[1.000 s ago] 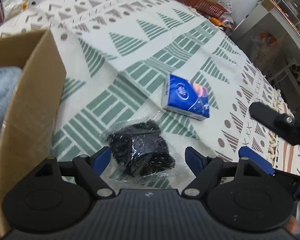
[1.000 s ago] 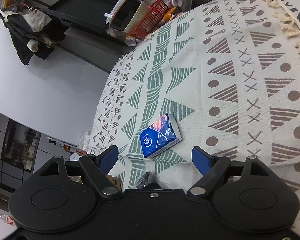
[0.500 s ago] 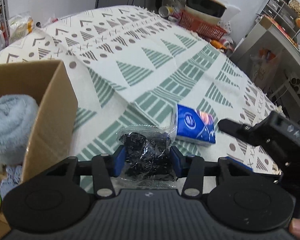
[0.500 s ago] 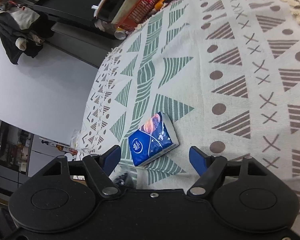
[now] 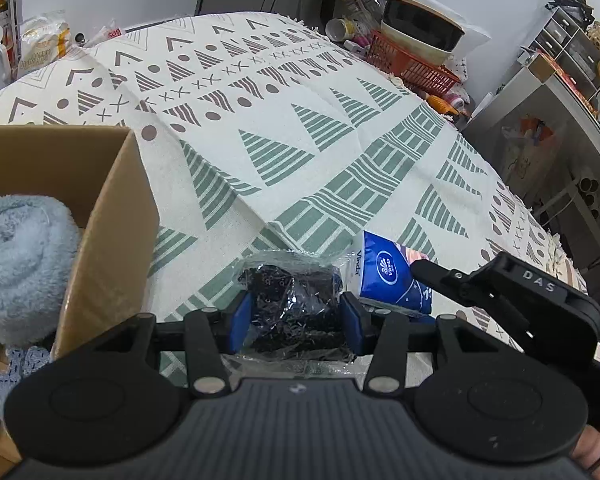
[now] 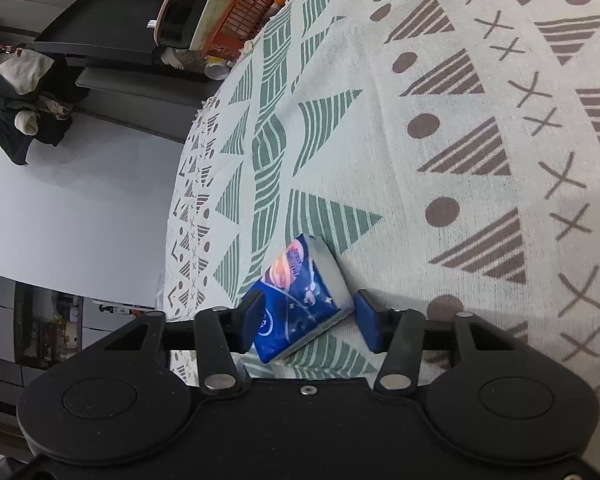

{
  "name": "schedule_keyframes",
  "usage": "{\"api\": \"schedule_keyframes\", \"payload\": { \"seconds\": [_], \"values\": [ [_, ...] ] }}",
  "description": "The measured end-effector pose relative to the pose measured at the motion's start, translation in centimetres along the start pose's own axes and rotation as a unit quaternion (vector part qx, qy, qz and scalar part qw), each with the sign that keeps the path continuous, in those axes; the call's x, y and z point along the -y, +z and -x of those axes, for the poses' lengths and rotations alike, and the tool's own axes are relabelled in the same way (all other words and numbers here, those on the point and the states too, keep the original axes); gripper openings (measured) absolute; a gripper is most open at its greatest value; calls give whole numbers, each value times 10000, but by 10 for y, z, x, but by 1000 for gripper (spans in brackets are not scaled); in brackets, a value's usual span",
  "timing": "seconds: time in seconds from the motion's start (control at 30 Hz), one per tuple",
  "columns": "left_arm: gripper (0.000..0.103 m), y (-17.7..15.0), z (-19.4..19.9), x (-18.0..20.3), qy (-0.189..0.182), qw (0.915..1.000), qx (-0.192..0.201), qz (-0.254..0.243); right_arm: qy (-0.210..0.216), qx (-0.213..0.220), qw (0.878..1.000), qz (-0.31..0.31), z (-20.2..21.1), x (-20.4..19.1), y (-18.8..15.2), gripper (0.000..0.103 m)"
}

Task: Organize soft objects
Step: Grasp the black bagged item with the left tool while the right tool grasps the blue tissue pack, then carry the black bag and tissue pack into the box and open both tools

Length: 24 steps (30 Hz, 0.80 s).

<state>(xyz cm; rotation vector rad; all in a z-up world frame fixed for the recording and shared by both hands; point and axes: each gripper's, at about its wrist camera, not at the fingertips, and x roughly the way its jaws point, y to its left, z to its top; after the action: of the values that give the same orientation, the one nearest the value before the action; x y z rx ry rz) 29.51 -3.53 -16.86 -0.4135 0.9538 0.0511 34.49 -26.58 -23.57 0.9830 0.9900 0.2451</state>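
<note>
clear plastic wraps the black bundle point(image 5: 294, 300), and the left gripper point(image 5: 295, 316) has its blue pads pressed on both sides of it, just above the patterned tablecloth point(image 5: 260, 120). the blue tissue pack point(image 6: 300, 300) lies on the cloth between the fingers of the right gripper point(image 6: 306, 320); one pad touches it, the other is just beside, so i cannot tell if it grasps. a cardboard box point(image 5: 112, 220) with a light blue towel point(image 5: 20, 256) stands at the left.
</note>
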Motion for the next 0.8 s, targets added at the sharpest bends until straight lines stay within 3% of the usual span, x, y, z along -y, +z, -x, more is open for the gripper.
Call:
{"api": "schedule_keyframes", "payload": {
  "seconds": [0.03,0.13,0.47,0.8],
  "values": [
    [47,0,0,0,-4,10000,-5,9,-49,16,10000,15,-1,0,0,37],
    [47,1,2,0,-22,10000,11,19,-89,53,9999,63,0,0,1,33],
    [47,3,33,9,-160,9994,298,-121,-246,377,9981,415,27,-11,-9,24],
    [47,5,68,8,-216,9979,580,-183,-57,873,9942,631,79,-21,-24,21]
  ]
}}
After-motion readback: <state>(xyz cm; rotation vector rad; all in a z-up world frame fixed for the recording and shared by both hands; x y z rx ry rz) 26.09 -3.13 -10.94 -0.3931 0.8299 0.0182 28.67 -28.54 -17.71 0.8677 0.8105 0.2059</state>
